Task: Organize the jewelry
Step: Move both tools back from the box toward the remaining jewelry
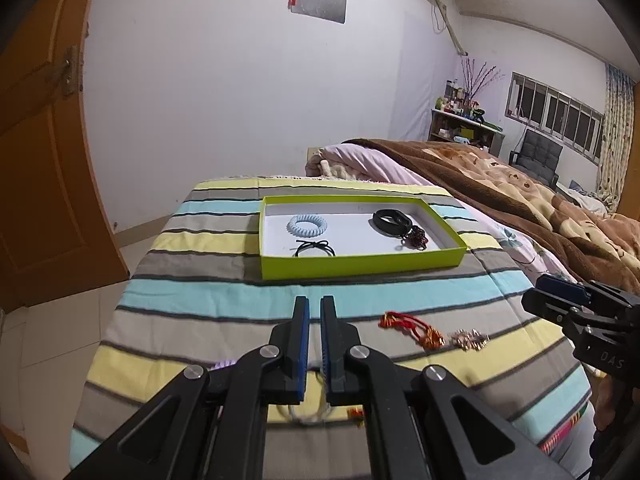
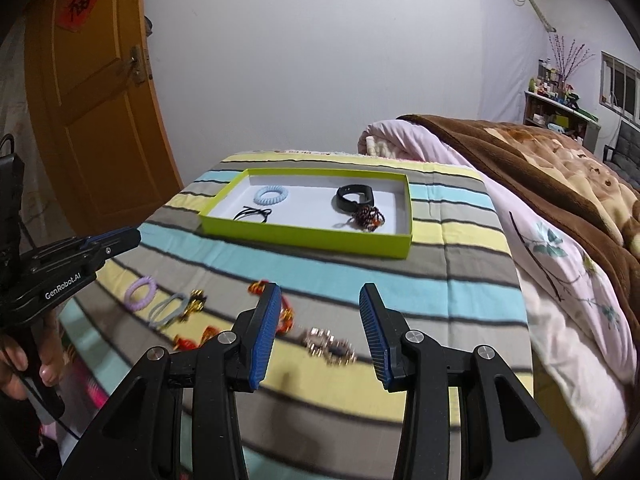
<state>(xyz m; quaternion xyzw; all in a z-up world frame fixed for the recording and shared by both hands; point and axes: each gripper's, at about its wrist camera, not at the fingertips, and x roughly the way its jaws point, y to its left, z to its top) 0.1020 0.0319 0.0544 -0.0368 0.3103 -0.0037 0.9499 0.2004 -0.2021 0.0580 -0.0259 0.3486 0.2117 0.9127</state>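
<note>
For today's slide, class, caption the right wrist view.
Open right gripper hovers over a gold jewelled bracelet on the striped cloth, before the lime-green tray.

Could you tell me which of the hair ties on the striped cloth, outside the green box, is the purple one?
It is the purple hair tie, the leftmost loop on the cloth, lying alone. The grey hair tie to its right touches a gold ornament.

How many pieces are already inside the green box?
4: blue spiral hair tie rear left, black cord tie front left, black band rear right, dark bead bracelet touching it in front.
</note>
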